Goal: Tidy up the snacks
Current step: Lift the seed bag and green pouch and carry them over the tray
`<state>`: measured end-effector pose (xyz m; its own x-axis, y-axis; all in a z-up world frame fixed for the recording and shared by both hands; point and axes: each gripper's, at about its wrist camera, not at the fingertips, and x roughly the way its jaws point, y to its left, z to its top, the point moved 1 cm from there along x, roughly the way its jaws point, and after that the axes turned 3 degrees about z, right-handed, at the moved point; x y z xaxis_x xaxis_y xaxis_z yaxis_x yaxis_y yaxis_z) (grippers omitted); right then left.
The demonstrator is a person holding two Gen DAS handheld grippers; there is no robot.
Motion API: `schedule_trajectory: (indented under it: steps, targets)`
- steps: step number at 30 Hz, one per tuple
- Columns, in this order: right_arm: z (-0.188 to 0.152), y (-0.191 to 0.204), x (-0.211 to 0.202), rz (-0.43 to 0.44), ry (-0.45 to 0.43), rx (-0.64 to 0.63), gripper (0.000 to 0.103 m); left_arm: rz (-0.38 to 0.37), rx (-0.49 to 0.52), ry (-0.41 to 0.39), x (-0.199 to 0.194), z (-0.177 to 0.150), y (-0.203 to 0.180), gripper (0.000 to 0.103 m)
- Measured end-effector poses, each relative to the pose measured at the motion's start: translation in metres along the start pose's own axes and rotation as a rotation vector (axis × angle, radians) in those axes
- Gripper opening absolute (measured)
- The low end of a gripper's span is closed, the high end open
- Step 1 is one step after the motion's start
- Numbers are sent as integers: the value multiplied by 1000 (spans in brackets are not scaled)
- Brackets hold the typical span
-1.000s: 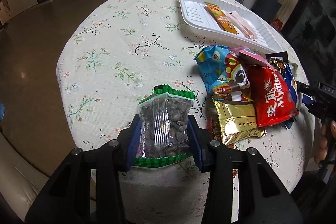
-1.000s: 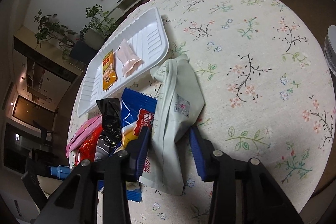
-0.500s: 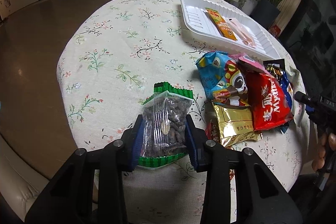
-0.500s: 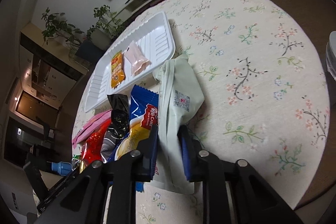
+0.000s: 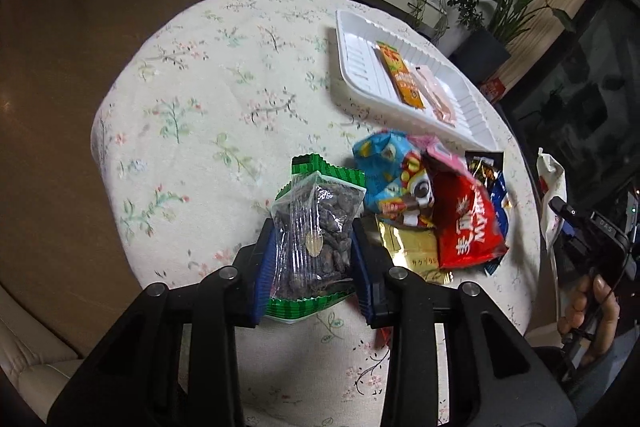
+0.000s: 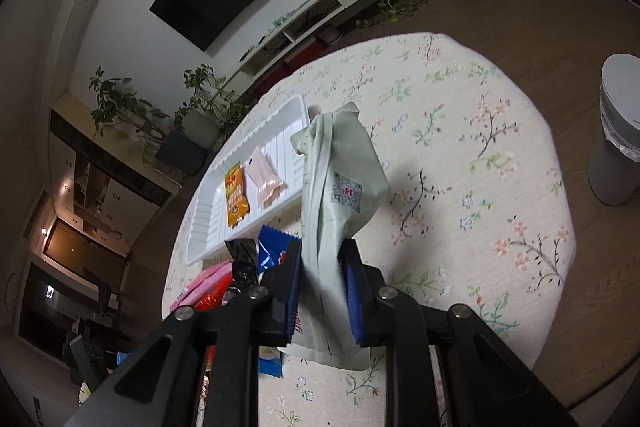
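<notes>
Both packets now hang lifted off the floral worktop point(image 6: 460, 131): my right gripper point(image 6: 320, 291) jaws clamp the pale green pouch point(image 6: 340, 187) near the white tray point(image 6: 280, 147), and my left gripper point(image 5: 312, 267) jaws squeeze the green-edged nut bag point(image 5: 316, 227).

Each camera is sitting on a claw and looking forward and down along its two fingers, close above the round surface point(image 5: 192, 99). The left one is looking from one side, the right one from the other. Both are showing the white tray point(image 5: 360, 75) point(image 6: 280, 135) and the snack pile point(image 5: 460, 223) point(image 6: 240, 267).
</notes>
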<state>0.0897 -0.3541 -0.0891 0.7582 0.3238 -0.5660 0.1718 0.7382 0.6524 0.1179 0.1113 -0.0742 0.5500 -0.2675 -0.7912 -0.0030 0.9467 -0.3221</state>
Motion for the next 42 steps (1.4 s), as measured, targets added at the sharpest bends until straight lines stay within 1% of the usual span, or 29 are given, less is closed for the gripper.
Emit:
schedule_trajectory:
  steps: [2,5,9,10,13,15,18,20,23,25,29,30,34,42]
  targets:
    - [9,2,-6,6,-22,-1,22,-18,-10,-18,-7,14,3,32]
    - [29,5,-12,13,-44,-4,22,-41,-12,-67,-23,48,3,32]
    - [69,23,-19,27,-78,-41,22,-71,29,-134,-41,103,-13,32]
    - [82,33,-19,32,-86,-67,22,-77,47,-142,-42,116,-21,32]
    - [107,65,-11,39,-85,-146,22,-91,105,-140,-34,151,-46,32]
    - [118,83,-1,46,-71,-186,22,-110,133,-127,-22,169,-64,32]
    - [128,113,34,44,-8,-260,22,-136,165,-88,6,188,-88,32]
    - [127,124,59,31,41,-294,22,-152,179,-36,32,195,-100,32]
    - [119,132,101,16,123,-321,22,-130,199,28,72,196,-108,32]
    - [113,131,128,2,178,-324,22,-116,192,56,97,199,-106,32]
    - [104,120,165,-39,241,-319,22,-124,151,102,134,201,-94,32]
    - [103,118,171,-47,251,-316,22,-119,149,113,146,201,-97,32]
    - [97,106,191,-84,283,-327,22,-93,164,133,170,201,-100,32]
    - [91,95,214,-123,325,-329,22,-62,190,145,197,194,-102,32]
